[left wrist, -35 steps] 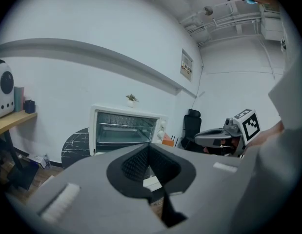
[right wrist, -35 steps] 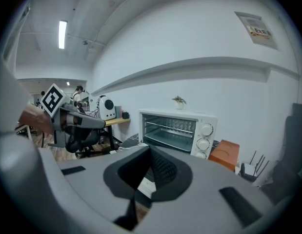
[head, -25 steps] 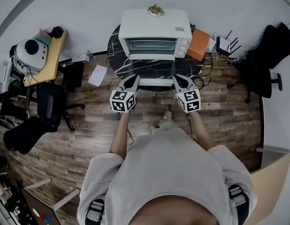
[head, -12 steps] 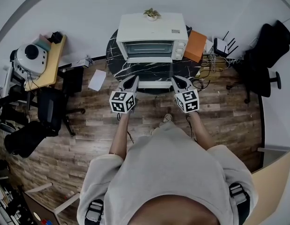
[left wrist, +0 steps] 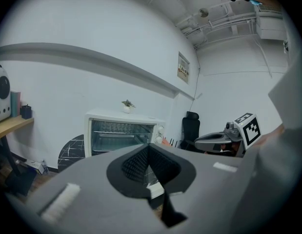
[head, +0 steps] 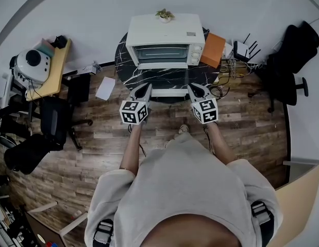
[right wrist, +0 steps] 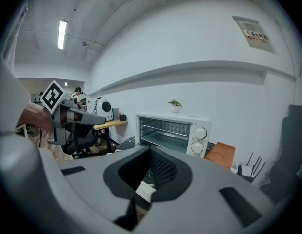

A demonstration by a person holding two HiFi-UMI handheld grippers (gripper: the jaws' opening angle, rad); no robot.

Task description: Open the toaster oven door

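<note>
The white toaster oven (head: 165, 39) stands at the back of a round black marble table (head: 149, 76); its wire racks show through the front (left wrist: 120, 136) (right wrist: 165, 133). My left gripper (head: 144, 89) and right gripper (head: 196, 88) hover side by side over the table's near edge, short of the oven and touching nothing. Both are shut, jaws meeting at the tips, nothing between them (left wrist: 150, 148) (right wrist: 151, 151). A flat white piece (head: 170, 92) lies at the table's near edge between the two grippers.
A small potted plant (head: 164, 15) sits on the oven. An orange box (head: 213, 49), a router (head: 247, 48) and cables lie right of it. A black chair (head: 293, 60) stands far right; a wooden side table (head: 51, 68) with a white appliance stands left. Paper (head: 105, 88) lies on the floor.
The head view has drifted slightly, so the oven and table sit a bit further left and up. Both grippers keep their place and stay shut.
</note>
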